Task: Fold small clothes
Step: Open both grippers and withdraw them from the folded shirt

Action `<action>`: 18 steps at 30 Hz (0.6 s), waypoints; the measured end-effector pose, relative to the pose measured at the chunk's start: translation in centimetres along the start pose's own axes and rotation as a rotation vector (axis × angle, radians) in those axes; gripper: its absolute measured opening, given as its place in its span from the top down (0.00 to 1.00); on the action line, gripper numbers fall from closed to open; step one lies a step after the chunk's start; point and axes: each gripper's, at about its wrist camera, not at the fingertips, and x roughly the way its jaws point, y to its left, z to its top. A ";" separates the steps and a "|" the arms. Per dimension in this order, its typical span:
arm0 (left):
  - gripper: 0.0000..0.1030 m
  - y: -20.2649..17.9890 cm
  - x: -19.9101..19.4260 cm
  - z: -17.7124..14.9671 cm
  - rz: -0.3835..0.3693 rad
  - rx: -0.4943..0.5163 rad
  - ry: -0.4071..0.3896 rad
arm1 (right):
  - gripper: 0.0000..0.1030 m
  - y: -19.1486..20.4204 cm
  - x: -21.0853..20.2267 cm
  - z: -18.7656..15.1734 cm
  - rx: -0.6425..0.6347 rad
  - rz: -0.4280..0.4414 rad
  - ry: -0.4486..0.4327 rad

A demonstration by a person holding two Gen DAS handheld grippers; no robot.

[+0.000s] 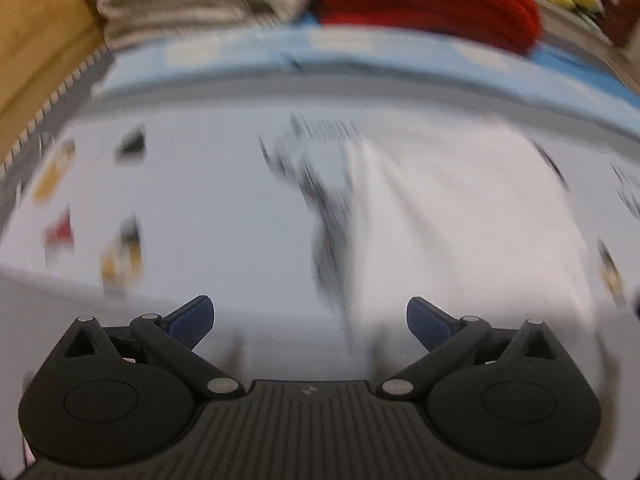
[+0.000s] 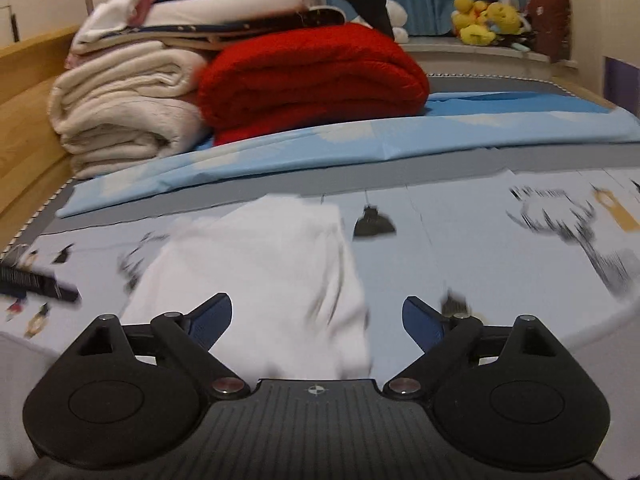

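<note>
A white cloth (image 2: pixel 260 264) is spread flat on the bed. Both grippers' (image 1: pixel 310 322) (image 2: pixel 318 322) jaws are held wide apart.

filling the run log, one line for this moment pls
left claw open | right claw open | white garment flat on bed, ungripped

flat printed sheet (image 2: pixel 500 264) lies open on both sides of a white garment (image 2: pixel 260 264). at the far edge, a folded red blanket (image 2: pixel 316 80) and a cream blanket (image 2: pixel 124 112) stand stacked, with a wooden bed frame (image 2: pixel 28 68) walling the left.
</note>
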 end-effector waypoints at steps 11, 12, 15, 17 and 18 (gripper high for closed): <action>0.00 -2.4 -3.1 -10.4 0.015 0.086 -0.094 | 0.08 4.6 -3.8 -6.4 -0.176 -0.094 -0.003; 0.00 -2.6 -2.5 -10.2 0.004 0.089 -0.113 | 0.08 4.8 -3.4 -6.6 -0.187 -0.110 -0.005; 0.00 -2.9 -0.9 -9.9 -0.009 0.099 -0.137 | 0.08 4.9 -2.6 -7.5 -0.180 -0.128 -0.009; 0.00 -2.7 0.2 -9.6 -0.026 0.077 -0.108 | 0.08 5.0 -1.7 -8.1 -0.177 -0.129 0.002; 0.00 -2.8 0.7 -9.5 -0.034 0.065 -0.088 | 0.08 5.0 -1.2 -8.3 -0.185 -0.126 0.012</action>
